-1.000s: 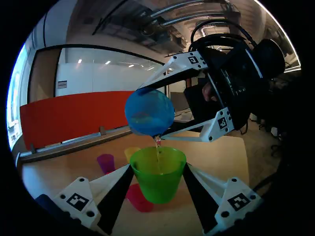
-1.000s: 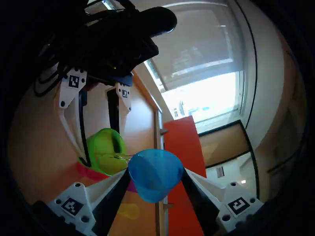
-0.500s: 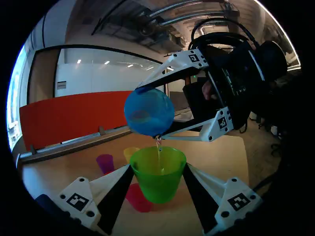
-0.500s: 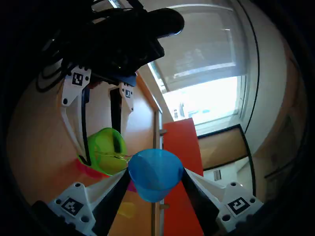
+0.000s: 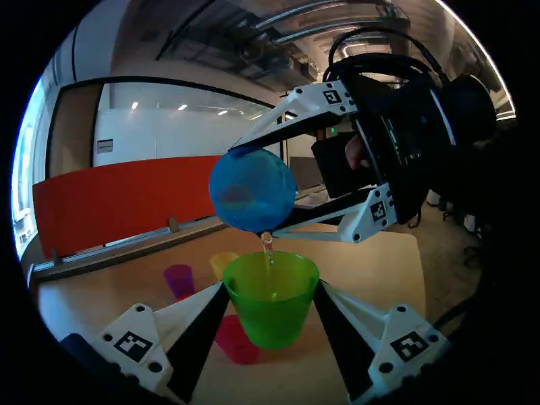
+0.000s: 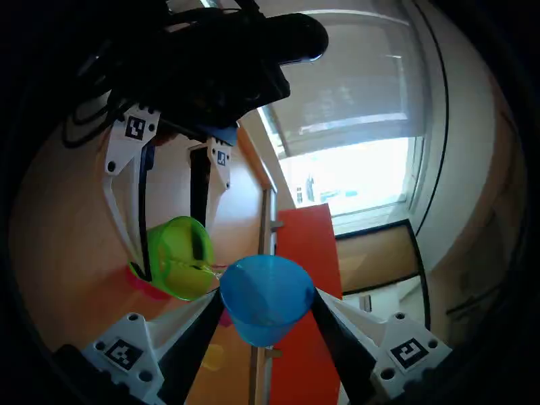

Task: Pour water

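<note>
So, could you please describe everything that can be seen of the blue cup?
The blue cup looks like translucent plastic, round and tapered, with no handle. The right gripper clamps it, one finger pressing on each side. It is held in the air, tipped far over, just above the green cup and apart from it. A thin stream of water falls from its lower rim into the green cup.

We see a translucent blue cup (image 5: 252, 190) tipped steeply, its lip just above the upright translucent green cup (image 5: 271, 307). A thin stream of water (image 5: 268, 251) falls from that lip into the green cup's open mouth.
</note>
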Demonstrator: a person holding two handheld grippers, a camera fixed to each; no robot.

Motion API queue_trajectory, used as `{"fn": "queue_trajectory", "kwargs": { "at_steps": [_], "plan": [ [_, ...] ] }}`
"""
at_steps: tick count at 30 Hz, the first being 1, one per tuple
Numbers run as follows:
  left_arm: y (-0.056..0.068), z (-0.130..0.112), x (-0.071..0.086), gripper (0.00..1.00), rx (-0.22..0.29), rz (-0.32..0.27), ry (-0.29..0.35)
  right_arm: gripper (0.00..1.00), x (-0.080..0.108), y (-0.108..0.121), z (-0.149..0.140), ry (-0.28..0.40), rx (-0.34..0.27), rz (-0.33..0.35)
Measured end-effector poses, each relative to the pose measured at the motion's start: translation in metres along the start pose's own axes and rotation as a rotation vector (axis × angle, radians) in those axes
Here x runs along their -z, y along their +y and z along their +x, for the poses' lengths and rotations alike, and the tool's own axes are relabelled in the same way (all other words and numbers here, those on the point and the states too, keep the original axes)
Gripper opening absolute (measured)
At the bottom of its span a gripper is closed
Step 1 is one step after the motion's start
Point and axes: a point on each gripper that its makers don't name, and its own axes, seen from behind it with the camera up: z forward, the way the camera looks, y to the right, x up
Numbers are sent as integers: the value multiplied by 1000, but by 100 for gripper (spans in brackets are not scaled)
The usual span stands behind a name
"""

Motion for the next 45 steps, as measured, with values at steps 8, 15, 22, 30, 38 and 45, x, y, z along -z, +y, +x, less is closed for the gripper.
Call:
{"fn": "queue_trajectory", "kwargs": {
  "at_steps": [8,15,22,30,38,45],
  "plan": [
    [-1,0,0,86,-1,1,0,92,0,0,4,-1,25,-6],
    [0,-2,1,86,2,-1,0,92,0,-1,4,-1,41,-9],
    [1,-1,1,86,-3,-2,-1,92,0,-4,4,-6,68,-5],
    [3,0,0,86,-5,-5,-2,92,-1,-2,2,-11,99,-13],
    [5,-2,0,86,-6,-6,-2,92,0,5,2,-16,122,-20],
    [4,-2,-2,86,-5,-4,-3,92,1,7,2,-22,155,-28]
  ]
}}
